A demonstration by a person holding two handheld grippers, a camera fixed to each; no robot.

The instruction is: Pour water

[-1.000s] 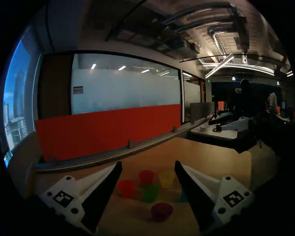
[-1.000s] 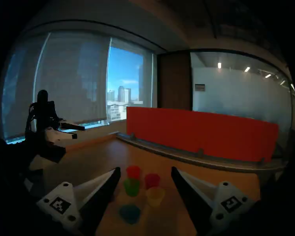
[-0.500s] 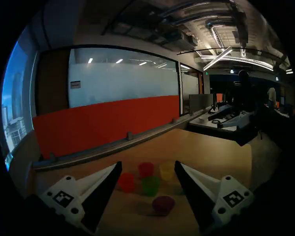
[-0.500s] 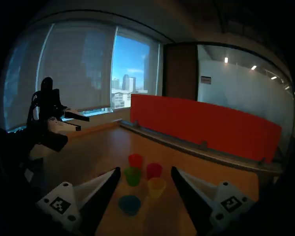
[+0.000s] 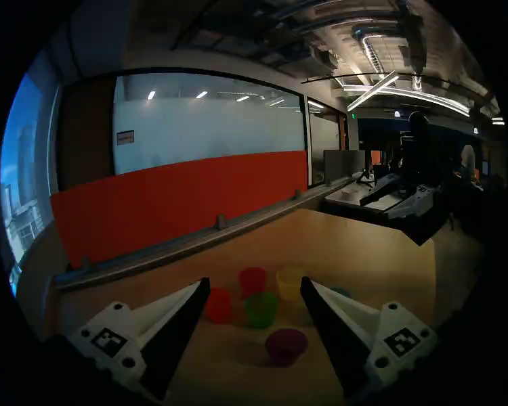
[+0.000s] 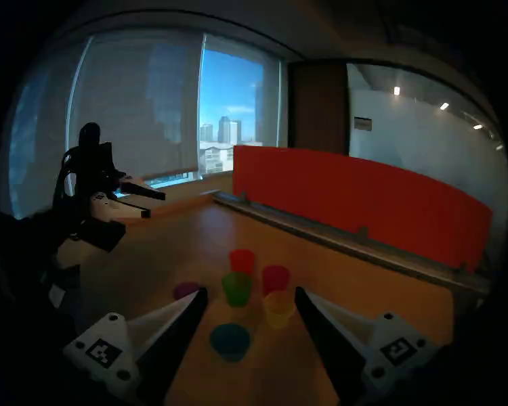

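Observation:
Several small plastic cups stand clustered on the wooden table (image 5: 362, 250). In the left gripper view my left gripper (image 5: 254, 281) is open and empty, its fingers framing a purple cup (image 5: 286, 346), a green cup (image 5: 261, 309), two red cups (image 5: 219, 304) and a yellow cup (image 5: 290, 283). In the right gripper view my right gripper (image 6: 250, 291) is open and empty above a blue cup (image 6: 229, 341), with the green cup (image 6: 236, 288), yellow cup (image 6: 279, 308), red cup (image 6: 241, 260) and purple cup (image 6: 186, 291) around it. No water is visible in any cup.
An orange partition (image 5: 179, 203) with a metal rail runs along the table's far edge. The other gripper (image 6: 115, 203), held by a dark figure, shows at the left of the right gripper view. The right gripper (image 5: 403, 199) likewise shows at the right of the left gripper view. Windows (image 6: 234, 128) lie behind.
The cups sit higher in both views than a second ago. The purple cup has come into the right gripper view and a blue cup edge into the left. Both grippers stay open.

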